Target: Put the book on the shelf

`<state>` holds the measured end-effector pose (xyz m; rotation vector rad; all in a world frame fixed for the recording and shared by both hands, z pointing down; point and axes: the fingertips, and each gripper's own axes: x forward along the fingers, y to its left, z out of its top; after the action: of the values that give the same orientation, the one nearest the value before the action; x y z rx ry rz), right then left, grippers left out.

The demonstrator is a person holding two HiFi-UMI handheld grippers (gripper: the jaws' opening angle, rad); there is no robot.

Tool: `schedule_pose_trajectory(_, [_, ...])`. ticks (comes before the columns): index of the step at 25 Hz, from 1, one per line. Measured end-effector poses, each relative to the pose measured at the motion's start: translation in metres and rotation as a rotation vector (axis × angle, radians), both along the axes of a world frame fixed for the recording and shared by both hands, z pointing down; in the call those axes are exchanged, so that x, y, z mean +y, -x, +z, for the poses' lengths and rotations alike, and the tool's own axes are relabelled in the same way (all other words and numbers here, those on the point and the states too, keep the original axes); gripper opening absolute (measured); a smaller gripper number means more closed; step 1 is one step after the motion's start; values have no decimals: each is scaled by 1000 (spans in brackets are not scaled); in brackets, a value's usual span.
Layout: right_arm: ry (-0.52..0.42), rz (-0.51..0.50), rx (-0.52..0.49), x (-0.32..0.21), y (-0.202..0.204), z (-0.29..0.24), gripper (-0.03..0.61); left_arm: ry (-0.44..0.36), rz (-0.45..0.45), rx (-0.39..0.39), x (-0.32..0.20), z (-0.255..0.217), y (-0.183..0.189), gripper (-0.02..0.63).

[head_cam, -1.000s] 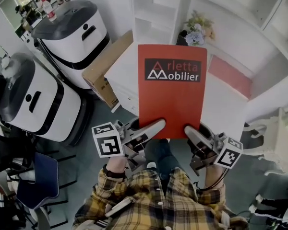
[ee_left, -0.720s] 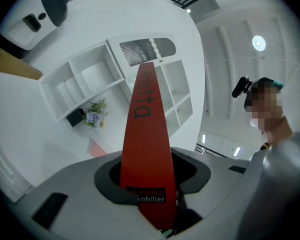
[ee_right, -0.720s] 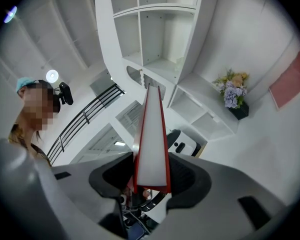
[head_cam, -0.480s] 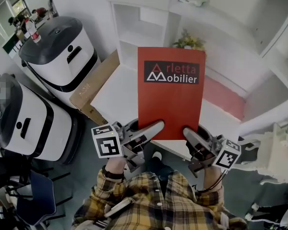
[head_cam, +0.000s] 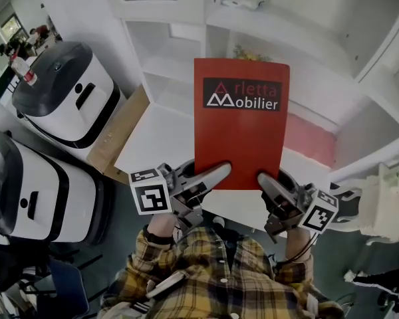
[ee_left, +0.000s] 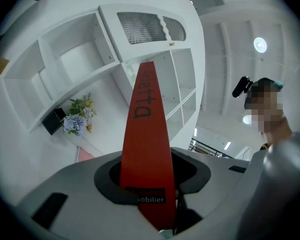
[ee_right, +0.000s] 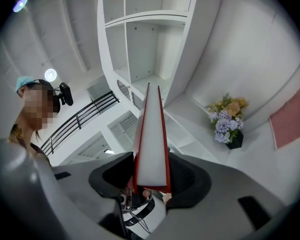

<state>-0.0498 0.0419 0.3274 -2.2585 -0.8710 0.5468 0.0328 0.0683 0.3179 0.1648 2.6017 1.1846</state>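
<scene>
A red book (head_cam: 240, 130) with a dark title panel is held up in front of a white shelf unit (head_cam: 186, 65). My left gripper (head_cam: 216, 175) is shut on the book's near left corner, and my right gripper (head_cam: 266, 181) is shut on its near right corner. In the left gripper view the red spine (ee_left: 145, 149) rises out of the jaws toward the shelf's compartments (ee_left: 70, 64). From the right gripper view I see the white page edge (ee_right: 151, 134) between red covers, clamped in the jaws, pointing at the tall compartments (ee_right: 140, 44).
A flower pot (ee_right: 227, 121) stands on a shelf board, beside a pink panel (head_cam: 312, 138). Two white machines (head_cam: 60, 92) and a cardboard box (head_cam: 116, 138) stand at the left. A white ornate stand (head_cam: 379, 205) is at the right. A person in a plaid shirt (head_cam: 213, 278) holds the grippers.
The book and both grippers have kept their grip while the shelf has come closer; the upper compartments now show in the head view and the machines have slid left.
</scene>
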Motion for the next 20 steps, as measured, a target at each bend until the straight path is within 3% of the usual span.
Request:
schedule_pose_trajectory(11, [12,137,11,15,18,-12,202,20,140,5,26,-13,24,178])
schedule_pose_trajectory(20, [24,178,2,23,32,-21,202,20,186,3,38,-21,38,178])
